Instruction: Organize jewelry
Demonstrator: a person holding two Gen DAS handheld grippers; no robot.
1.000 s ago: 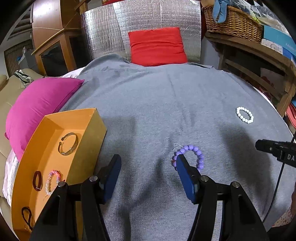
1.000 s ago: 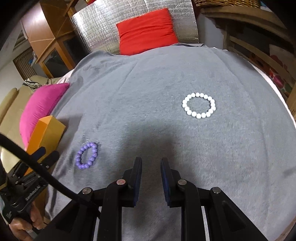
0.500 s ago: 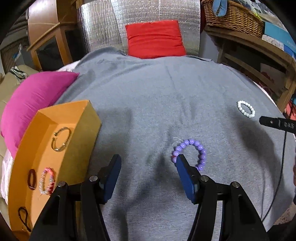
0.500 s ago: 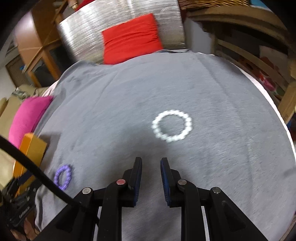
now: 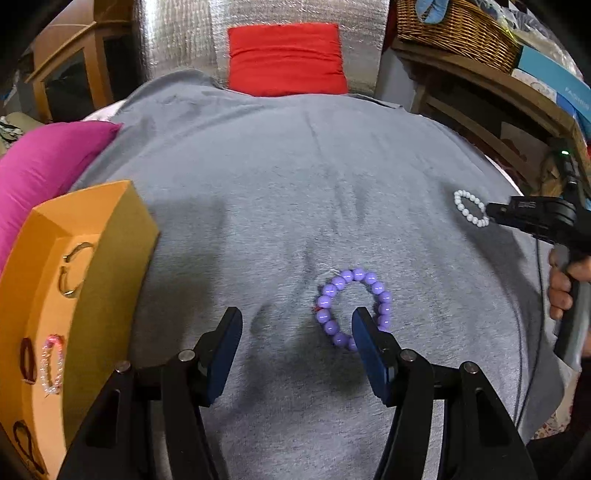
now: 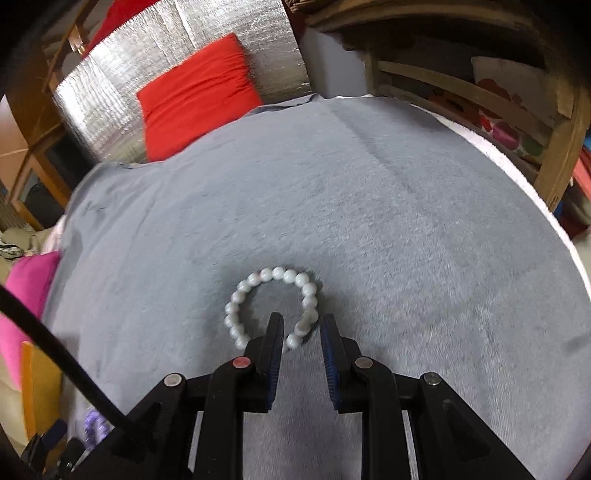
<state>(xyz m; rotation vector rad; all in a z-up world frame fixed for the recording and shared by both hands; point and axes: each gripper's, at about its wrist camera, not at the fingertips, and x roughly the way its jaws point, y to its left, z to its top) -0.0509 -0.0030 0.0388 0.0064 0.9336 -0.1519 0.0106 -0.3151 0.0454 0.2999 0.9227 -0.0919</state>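
A purple bead bracelet [image 5: 352,308] lies flat on the grey blanket [image 5: 295,192]. My left gripper [image 5: 297,328] is wide open just above it, its right finger over the ring's near side. A white bead bracelet [image 6: 273,306] lies on the blanket; it also shows in the left wrist view [image 5: 470,208]. My right gripper [image 6: 302,334] is open a little, its fingers straddling the ring's near right beads without closing on them. An orange box [image 5: 70,295] at the left holds several bracelets.
A magenta cushion [image 5: 44,162] lies behind the orange box. A red cushion [image 5: 286,59] leans on silver foil at the far end. Wooden shelving with a wicker basket [image 5: 458,33] stands at the right, past the bed edge.
My right gripper has moved forward to the white bracelet and now straddles its near beads. My left gripper has shifted slightly toward the purple bracelet and stays wide open.
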